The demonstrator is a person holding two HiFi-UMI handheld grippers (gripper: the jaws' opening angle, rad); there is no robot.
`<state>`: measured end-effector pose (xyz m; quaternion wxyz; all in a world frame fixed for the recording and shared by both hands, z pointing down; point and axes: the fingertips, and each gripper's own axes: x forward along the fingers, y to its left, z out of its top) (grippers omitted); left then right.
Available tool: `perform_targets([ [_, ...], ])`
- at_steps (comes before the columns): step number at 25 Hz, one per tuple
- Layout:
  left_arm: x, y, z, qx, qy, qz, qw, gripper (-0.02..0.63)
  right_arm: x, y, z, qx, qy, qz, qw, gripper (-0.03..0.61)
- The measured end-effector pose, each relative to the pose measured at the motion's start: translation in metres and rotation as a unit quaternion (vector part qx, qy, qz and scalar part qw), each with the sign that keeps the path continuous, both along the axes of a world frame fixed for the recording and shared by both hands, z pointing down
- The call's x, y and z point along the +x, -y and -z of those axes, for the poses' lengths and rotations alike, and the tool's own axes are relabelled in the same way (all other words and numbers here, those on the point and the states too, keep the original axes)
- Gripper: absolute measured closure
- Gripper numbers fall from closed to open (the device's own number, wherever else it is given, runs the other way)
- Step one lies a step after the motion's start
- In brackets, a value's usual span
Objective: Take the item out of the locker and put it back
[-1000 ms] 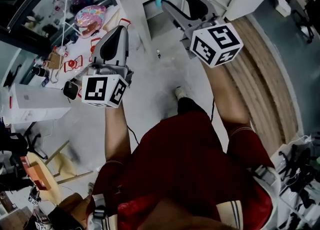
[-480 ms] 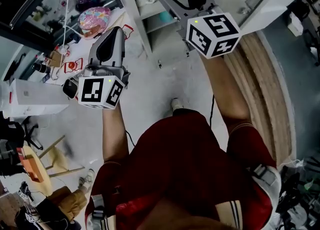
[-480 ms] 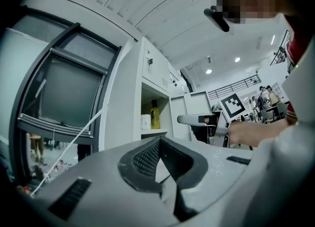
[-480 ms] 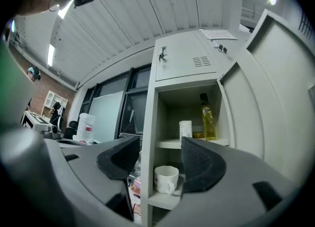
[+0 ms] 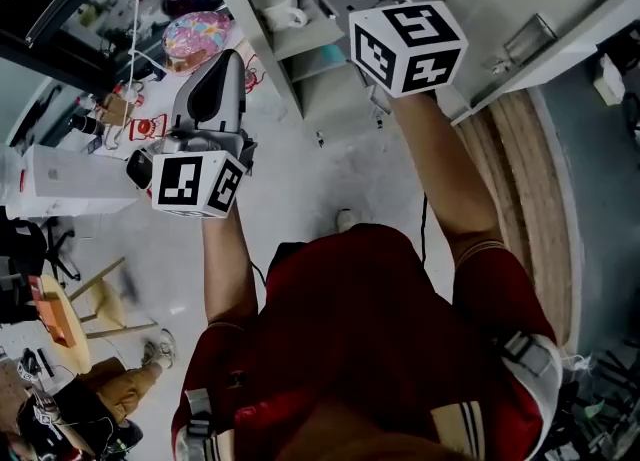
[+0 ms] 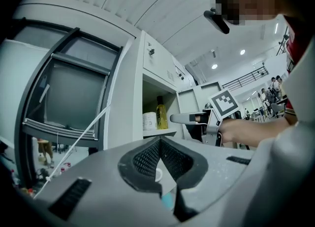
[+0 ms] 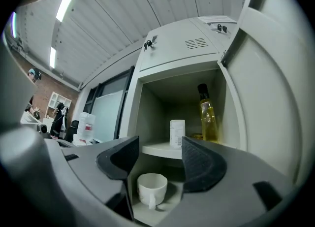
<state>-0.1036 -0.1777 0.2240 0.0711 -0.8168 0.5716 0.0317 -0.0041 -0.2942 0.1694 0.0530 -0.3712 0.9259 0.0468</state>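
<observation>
The right claw (image 7: 160, 147) was spread wide and empty, aimed into the open locker (image 7: 147, 108). A white mug (image 7: 152, 187) stood on the lower shelf (image 7: 171, 205), seen between the jaws but farther in. On the upper shelf (image 7: 157, 149) a white canister (image 7: 176, 133) stood left of a yellow bottle (image 7: 207, 117). The left claw (image 6: 160, 142) was pressed together on nothing, held left of the locker.

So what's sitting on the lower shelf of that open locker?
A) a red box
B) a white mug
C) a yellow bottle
B: the white mug stands on the lower shelf, seen between the right gripper's open jaws; the bottle is on the shelf above.
</observation>
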Motion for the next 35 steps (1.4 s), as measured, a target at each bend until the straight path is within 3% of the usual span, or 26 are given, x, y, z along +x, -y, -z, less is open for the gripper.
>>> perform_targets([
  [18, -0.025, 0.035, 0.017, 0.007, 0.014, -0.015, 0.9998, 0.607, -0.043, 0.083, 0.007, -0.031, -0.072, -0.04, 0.996, 0.314],
  [35, -0.049, 0.039, 0.008, -0.001, -0.005, -0.023, 0.9997, 0.607, -0.06, 0.127, -0.002, -0.081, -0.123, -0.067, 0.987, 0.313],
])
